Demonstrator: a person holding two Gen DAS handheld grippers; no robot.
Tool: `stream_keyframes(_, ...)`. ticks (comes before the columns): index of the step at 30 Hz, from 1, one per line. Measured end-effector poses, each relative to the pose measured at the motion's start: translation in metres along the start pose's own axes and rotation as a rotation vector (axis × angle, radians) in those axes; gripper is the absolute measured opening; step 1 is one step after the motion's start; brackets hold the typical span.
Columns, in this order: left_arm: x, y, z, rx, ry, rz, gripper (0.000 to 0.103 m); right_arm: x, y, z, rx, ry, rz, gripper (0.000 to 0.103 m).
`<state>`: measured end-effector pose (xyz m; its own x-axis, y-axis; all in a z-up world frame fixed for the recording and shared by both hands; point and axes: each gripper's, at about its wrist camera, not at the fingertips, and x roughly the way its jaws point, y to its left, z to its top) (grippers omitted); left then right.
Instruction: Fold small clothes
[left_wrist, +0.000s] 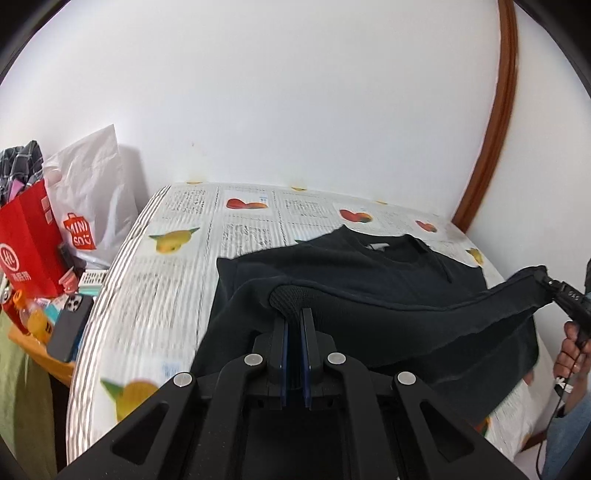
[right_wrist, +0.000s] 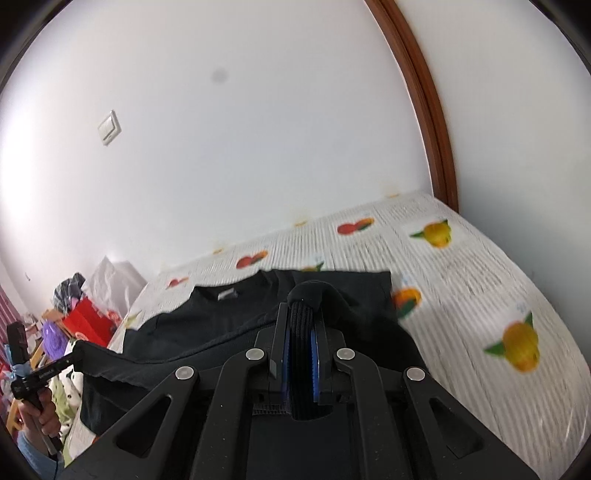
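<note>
so here's my view: the desk (left_wrist: 177, 295), covered in a fruit-print cloth, runs up to the wall, and the black sweater (left_wrist: 369, 266) lies across it with its collar toward the wall and its long axis running from me to the wall. I've got the near hem lifted off the cloth. The left gripper (left_wrist: 295, 314) has its jaws pinched nearly shut on a ribbed bit of hem, and the right gripper (right_wrist: 301, 314) is clamped just as tight on the other hem corner; from the left camera I can see that corner stretched taut out to the side. My worry is that the hem sags between the two grips, so if one hand runs ahead the fold lands crooked, and with so little knit in each pinch a hard tug could pull it free
</note>
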<state>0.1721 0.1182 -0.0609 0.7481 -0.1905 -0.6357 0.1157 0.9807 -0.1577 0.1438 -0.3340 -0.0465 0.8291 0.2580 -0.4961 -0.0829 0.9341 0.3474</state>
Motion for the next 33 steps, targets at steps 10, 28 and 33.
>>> stream_keyframes(10, 0.076, 0.014, 0.006, -0.025, 0.128, 0.027, 0.007, 0.092, -0.022, -0.004, 0.06, 0.147, -0.11, 0.009)
stream_keyframes(28, 0.034, 0.007, -0.018, -0.011, 0.156, -0.118, 0.031, 0.037, 0.012, -0.013, -0.113, 0.232, -0.144, 0.029)
stream_keyframes(33, 0.028, -0.014, -0.035, 0.05, 0.196, -0.144, 0.031, 0.034, 0.03, -0.041, -0.146, 0.307, -0.054, 0.03)
